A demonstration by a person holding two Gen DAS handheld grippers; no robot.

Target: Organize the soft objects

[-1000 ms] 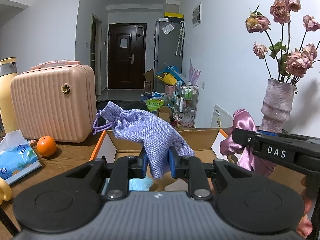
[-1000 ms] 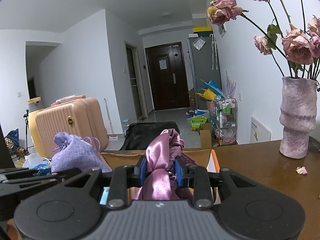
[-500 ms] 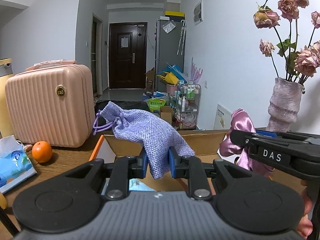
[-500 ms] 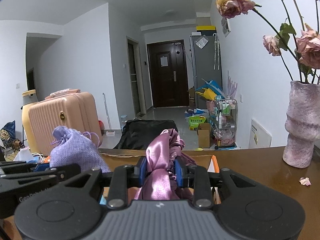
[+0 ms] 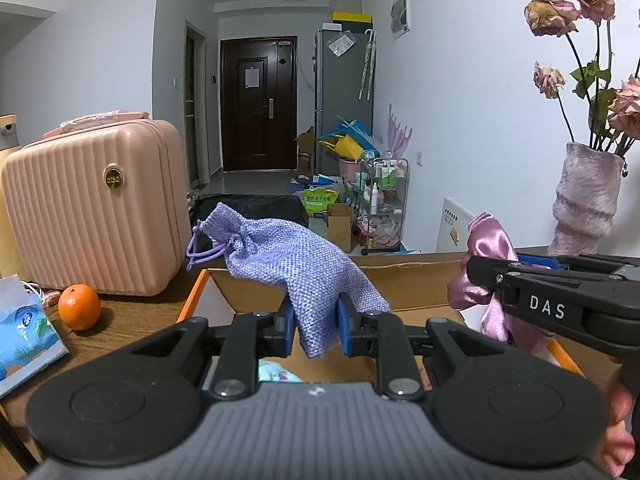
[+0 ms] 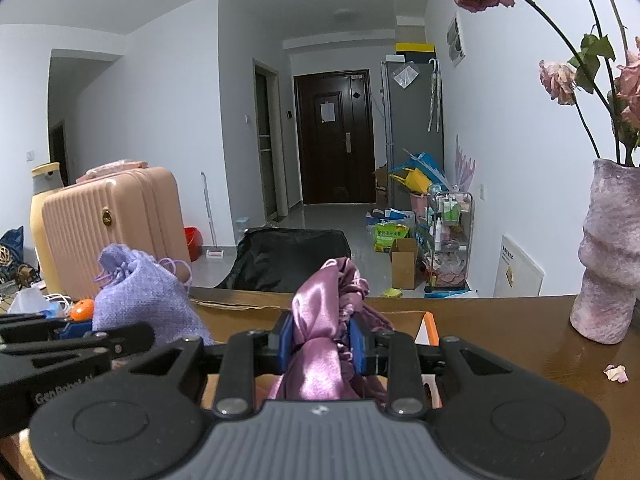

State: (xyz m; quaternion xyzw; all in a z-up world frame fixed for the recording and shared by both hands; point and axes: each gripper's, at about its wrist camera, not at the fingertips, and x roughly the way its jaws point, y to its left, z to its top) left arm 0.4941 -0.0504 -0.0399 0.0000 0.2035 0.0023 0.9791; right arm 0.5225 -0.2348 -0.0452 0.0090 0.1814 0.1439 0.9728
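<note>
The purple pouch (image 5: 296, 256) is pinched tight in the left gripper (image 5: 316, 330) and hangs above the open cardboard box (image 5: 404, 280). The right gripper (image 6: 322, 346) squeezes a shiny pink cloth (image 6: 320, 344) over the same box, just beside the pouch. On the wooden table (image 5: 132, 320), a pink case (image 5: 92, 208), an orange (image 5: 79, 306) and a blue tissue pack (image 5: 24, 336) sit to the left. A vase (image 6: 610, 256) with dry roses stands to the right, well apart from the box.
</note>
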